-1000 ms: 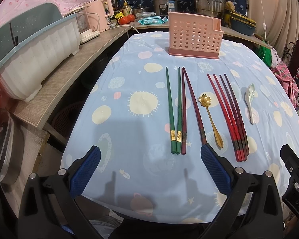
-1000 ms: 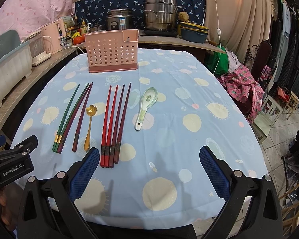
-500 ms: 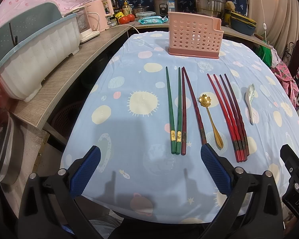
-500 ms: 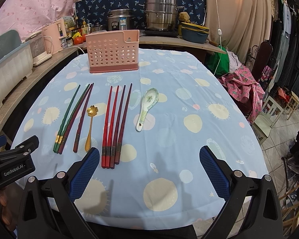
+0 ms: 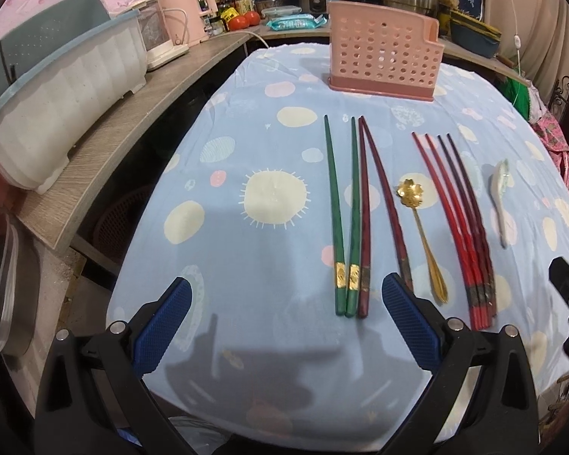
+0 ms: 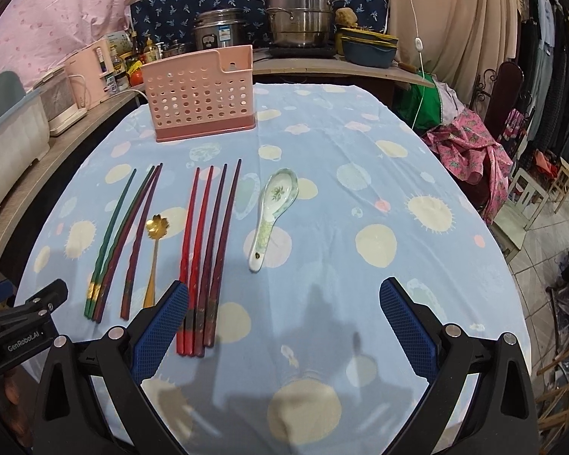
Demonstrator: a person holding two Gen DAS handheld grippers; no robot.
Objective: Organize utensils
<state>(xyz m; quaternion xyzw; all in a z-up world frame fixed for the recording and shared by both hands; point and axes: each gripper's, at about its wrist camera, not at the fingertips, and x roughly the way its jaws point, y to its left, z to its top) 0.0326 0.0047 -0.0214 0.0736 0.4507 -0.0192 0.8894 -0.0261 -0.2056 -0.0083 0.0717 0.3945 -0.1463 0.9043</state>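
Utensils lie in a row on the blue spotted tablecloth [image 5: 269, 250]: two green chopsticks [image 5: 344, 212], two dark red chopsticks [image 5: 379, 193], a gold flower spoon [image 5: 422, 231], several red chopsticks [image 5: 458, 223] and a white ceramic spoon [image 5: 501, 197]. A pink perforated utensil holder [image 5: 383, 57] stands upright at the far end. My left gripper [image 5: 284, 326] is open and empty above the near table edge, just short of the green chopsticks. My right gripper [image 6: 282, 330] is open and empty, near the red chopsticks [image 6: 204, 250] and ceramic spoon [image 6: 275, 212].
A wooden counter [image 5: 106, 144] runs along the left with a white dish rack [image 5: 60, 94] and pink appliances [image 5: 182, 19]. Steel pots [image 6: 299, 15] stand behind the holder [image 6: 201, 94]. Clothes and chairs [image 6: 511, 121] stand to the right of the table.
Both grippers have edged slightly forward toward the utensils. Nothing on the table has moved.
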